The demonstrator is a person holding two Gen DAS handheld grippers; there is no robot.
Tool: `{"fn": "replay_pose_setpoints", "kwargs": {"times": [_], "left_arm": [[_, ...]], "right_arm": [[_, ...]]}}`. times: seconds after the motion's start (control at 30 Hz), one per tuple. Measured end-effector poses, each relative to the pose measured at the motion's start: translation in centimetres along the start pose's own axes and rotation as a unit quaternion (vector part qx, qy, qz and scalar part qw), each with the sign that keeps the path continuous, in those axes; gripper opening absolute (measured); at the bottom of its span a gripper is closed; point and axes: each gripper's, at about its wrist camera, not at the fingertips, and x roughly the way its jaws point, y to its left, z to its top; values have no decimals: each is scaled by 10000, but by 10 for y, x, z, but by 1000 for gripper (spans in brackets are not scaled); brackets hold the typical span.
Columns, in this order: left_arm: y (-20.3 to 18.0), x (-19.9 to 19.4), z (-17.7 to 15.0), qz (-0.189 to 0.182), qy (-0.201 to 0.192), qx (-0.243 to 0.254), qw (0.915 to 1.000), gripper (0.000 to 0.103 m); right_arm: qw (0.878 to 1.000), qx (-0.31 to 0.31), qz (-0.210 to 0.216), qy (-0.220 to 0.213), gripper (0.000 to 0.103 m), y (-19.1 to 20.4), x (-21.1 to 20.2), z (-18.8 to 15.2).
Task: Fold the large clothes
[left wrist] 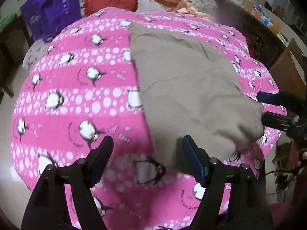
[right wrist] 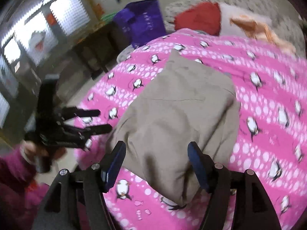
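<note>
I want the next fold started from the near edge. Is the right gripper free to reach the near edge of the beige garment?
Probably yes. The right gripper is open and empty, its fingers either side of the near edge of the beige garment on the pink penguin blanket. Nothing lies between them, and the left gripper is off to the side.

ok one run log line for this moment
left gripper: open, empty | right gripper: open, empty | beige garment: folded, lying on pink penguin blanket | stage: both grippers off garment
</note>
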Motion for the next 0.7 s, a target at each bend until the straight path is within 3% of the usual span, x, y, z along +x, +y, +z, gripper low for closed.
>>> {"fn": "replay_pose_setpoints", "kwargs": {"times": [0.07, 0.2, 0.3, 0.37, 0.5, 0.7], "left_arm": [[7, 1, -1, -94, -6, -262, 9996, 74], [-1, 2, 1, -303, -103, -329, 9989, 74], [-14, 17, 3, -304, -76, -231, 9992, 77], [-21, 29, 3, -230, 1, -168, 9996, 77], [-20, 38, 4, -291, 106, -461, 9985, 78], [-19, 16, 14, 232, -286, -495, 9981, 79]], "right_arm": [[9990, -95, -427, -47, 68, 3, 10, 1], [9986, 256, -411, 231, 67, -10, 28, -7], [9958, 321, -721, 458, 63, -20, 43, -16], [9936, 585, -700, 666, 61, -31, 58, -27], [9916, 934, -585, 669, 61, -42, 65, -39], [9921, 963, -581, 564, 62, -41, 33, -32]]}}
